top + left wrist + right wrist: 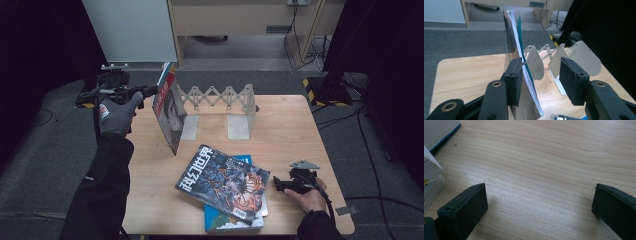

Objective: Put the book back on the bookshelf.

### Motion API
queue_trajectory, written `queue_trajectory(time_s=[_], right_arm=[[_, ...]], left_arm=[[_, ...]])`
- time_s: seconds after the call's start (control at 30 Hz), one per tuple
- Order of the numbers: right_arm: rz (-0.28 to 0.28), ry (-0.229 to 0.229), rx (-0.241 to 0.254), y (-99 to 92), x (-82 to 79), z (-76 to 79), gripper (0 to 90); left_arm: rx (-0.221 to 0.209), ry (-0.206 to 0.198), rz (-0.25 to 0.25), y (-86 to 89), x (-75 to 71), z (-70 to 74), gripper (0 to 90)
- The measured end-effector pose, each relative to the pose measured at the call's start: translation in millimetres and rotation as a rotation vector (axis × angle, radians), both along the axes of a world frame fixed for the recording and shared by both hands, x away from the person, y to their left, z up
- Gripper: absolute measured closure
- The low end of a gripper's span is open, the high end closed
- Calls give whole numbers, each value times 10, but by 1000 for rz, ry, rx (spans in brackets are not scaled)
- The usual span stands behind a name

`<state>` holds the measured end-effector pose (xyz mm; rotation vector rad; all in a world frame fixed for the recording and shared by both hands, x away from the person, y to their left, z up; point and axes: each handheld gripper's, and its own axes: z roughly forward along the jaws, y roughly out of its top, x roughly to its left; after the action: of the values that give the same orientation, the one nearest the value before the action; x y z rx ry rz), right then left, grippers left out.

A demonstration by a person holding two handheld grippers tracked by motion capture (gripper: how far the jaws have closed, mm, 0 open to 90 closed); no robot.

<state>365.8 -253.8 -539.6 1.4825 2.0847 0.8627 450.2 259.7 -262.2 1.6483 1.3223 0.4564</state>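
Note:
A magazine (169, 107) stands on edge at the left end of a grey folding book rack (225, 97) and tilts to the left. My left gripper (150, 91) is level with the magazine's top left edge. In the left gripper view the magazine (520, 62) rises between my open jaws (541, 72), close to the left pad (512, 75) and well apart from the right one. The rack's plates (574, 53) lie beyond. My right gripper (280, 184) rests on the table at the front right. It is open (539, 202) with bare wood between its pads.
Two or three books lie in a stack (227, 187) at the table's front middle, a comic magazine on top; their page edges (431, 175) lie left of my right gripper. The wooden table (285, 125) ends just right of my right hand. Cables and a black stand (330, 85) are on the floor behind.

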Motion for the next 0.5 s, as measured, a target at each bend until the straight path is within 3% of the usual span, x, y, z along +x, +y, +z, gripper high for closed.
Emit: queue_trajectory(time_s=[0.13,0.43,0.5], right_arm=[[1,-1,-1,-1,0,-1,4],[1,-1,-1,-2,0,-1,4],[6,1,2,-7,0,1,7]], left_arm=[[-36,-77,-22,54,-159,-93,509],[-54,-132,-57,101,-418,-237,484],[-76,-140,-69,119,-526,-318,471]])
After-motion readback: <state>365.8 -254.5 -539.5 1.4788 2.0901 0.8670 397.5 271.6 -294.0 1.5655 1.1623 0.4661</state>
